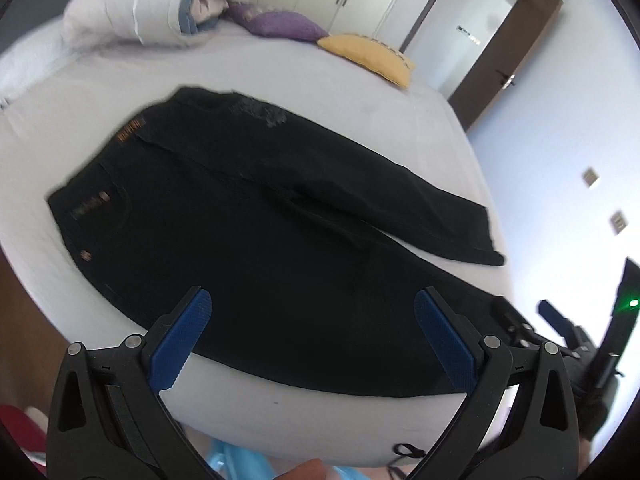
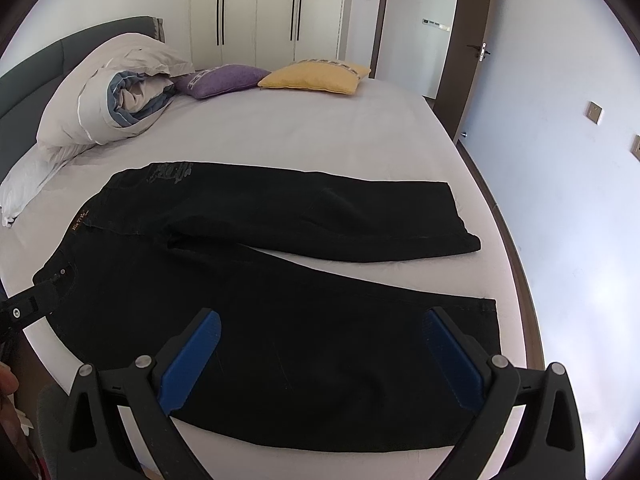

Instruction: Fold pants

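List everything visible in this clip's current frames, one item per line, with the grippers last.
pants: one, black, spread flat on the bed, legs apart
bed: one, pale sheet, dark headboard
duvet: one, white and blue, rolled up at the head end
purple cushion: one, beside the duvet
yellow cushion: one, next to the purple cushion
wardrobe: white doors, behind the bed
door: brown, open
left gripper: blue pads, open, over the pants
right gripper: blue pads, open, over the near leg
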The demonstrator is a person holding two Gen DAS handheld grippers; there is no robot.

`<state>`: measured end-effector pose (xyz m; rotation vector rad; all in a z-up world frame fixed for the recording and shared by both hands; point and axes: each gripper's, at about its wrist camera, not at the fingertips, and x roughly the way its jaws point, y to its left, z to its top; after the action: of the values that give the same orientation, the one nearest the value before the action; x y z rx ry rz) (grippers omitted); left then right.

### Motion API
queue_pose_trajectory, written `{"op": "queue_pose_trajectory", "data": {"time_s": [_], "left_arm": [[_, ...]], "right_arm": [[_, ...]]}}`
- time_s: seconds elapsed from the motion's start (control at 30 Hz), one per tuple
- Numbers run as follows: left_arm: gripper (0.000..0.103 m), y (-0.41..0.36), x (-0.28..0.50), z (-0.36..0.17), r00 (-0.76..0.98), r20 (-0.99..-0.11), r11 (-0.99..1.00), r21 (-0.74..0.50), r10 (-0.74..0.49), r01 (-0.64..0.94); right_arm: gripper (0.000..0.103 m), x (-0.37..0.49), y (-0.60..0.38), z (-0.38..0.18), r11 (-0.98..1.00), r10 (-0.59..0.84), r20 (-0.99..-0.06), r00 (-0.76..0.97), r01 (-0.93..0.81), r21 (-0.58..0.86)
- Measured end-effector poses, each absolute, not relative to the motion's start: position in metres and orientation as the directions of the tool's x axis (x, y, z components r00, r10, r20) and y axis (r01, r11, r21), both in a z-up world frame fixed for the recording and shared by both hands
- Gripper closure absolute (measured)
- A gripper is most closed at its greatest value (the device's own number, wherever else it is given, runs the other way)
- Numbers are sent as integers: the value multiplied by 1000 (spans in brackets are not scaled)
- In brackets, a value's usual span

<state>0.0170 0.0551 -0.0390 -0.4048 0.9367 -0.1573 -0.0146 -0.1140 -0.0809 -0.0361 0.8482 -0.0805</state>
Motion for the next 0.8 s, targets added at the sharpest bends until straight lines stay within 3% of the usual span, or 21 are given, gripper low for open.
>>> {"op": "queue_pose_trajectory", "data": {"time_s": [0.13, 0.27, 0.33, 0.43, 0.5, 0.63, 0.8], "left_arm": [[0, 85, 36, -60, 559, -689, 769, -625, -461, -137], [0, 118, 56, -55, 711, -545, 631, -754, -444, -184], [0, 133, 84, -51, 721, -536, 599, -773, -440, -209], [0, 154, 140, -51, 657, -595, 580, -764, -463, -283], [0, 161, 181, -38, 679, -572, 610, -759, -460, -226], [0, 157, 268, -12, 624, -670, 803, -585, -402, -111], [0, 128, 347, -26, 545, -825, 988, -103, -147, 112]], "right_arm": [[0, 4, -117, -84, 997, -72, -748, 659, 37, -63], [0, 33, -120, -84, 999, -8, -741, 672, -26, -35], [0, 51, -120, -84, 996, 63, -739, 671, -92, 1], [0, 86, -121, -83, 972, 204, -725, 658, -223, 72], [0, 112, -120, -82, 944, 293, -711, 639, -311, 110], [0, 157, -122, -81, 878, 425, -683, 594, -453, 152], [0, 217, -119, -92, 790, 516, -689, 509, -594, 152]]}}
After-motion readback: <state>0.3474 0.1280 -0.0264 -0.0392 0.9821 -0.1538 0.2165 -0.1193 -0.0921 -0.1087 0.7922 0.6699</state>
